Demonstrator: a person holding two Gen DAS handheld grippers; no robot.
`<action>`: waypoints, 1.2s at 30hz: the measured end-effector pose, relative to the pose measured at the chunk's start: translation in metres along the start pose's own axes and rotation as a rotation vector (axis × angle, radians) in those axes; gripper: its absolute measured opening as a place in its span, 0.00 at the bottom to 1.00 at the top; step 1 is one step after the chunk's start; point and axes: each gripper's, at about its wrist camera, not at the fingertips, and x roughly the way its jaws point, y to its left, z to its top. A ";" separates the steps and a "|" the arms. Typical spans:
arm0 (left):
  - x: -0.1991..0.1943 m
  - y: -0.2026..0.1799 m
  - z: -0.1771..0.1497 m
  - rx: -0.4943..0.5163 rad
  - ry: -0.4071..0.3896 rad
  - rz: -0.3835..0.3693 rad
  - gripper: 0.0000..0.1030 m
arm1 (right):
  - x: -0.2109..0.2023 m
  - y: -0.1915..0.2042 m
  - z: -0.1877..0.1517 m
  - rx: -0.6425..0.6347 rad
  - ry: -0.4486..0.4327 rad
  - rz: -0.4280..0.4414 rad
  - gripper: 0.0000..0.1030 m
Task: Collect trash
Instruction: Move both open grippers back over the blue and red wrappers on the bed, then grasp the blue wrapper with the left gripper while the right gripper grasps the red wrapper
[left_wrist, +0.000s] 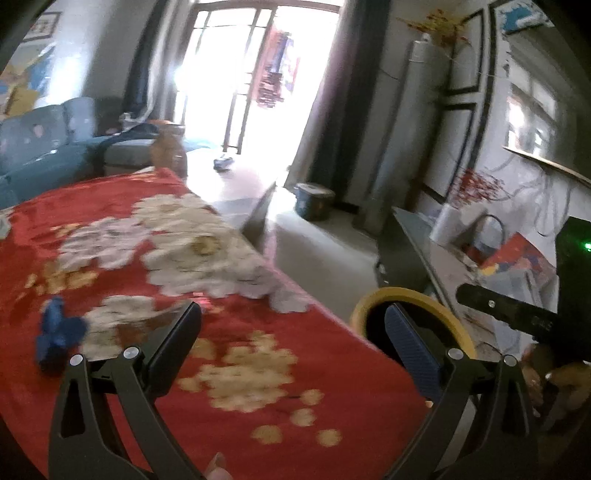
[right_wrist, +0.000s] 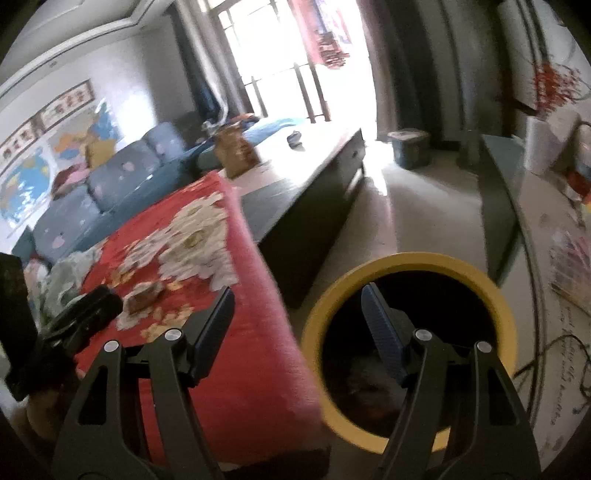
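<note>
A crumpled blue piece of trash (left_wrist: 55, 334) lies on the red flowered tablecloth (left_wrist: 229, 369) at the left. A yellow-rimmed trash bin (right_wrist: 406, 264) stands on the floor by the table's right corner; it also shows in the left wrist view (left_wrist: 402, 297). My left gripper (left_wrist: 293, 319) is open and empty above the cloth, right of the blue trash. My right gripper (right_wrist: 299, 301) is open and empty, over the gap between the table edge and the bin. A brown scrap (right_wrist: 142, 295) and crumpled pale plastic (right_wrist: 64, 275) lie on the cloth.
A dark low table (right_wrist: 306, 206) stands beyond the red one. A blue sofa (right_wrist: 122, 173) runs along the left wall. A grey bucket (right_wrist: 410, 146) sits on the floor near the bright doorway. A cluttered side counter (right_wrist: 546, 229) lines the right.
</note>
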 end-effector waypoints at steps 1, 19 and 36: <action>-0.003 0.008 0.000 -0.010 -0.002 0.017 0.94 | 0.003 0.006 0.000 -0.012 0.007 0.012 0.61; -0.046 0.129 -0.010 -0.168 -0.023 0.252 0.94 | 0.067 0.130 -0.004 -0.214 0.134 0.196 0.61; -0.021 0.206 -0.034 -0.381 0.099 0.239 0.67 | 0.178 0.172 0.001 -0.076 0.273 0.157 0.61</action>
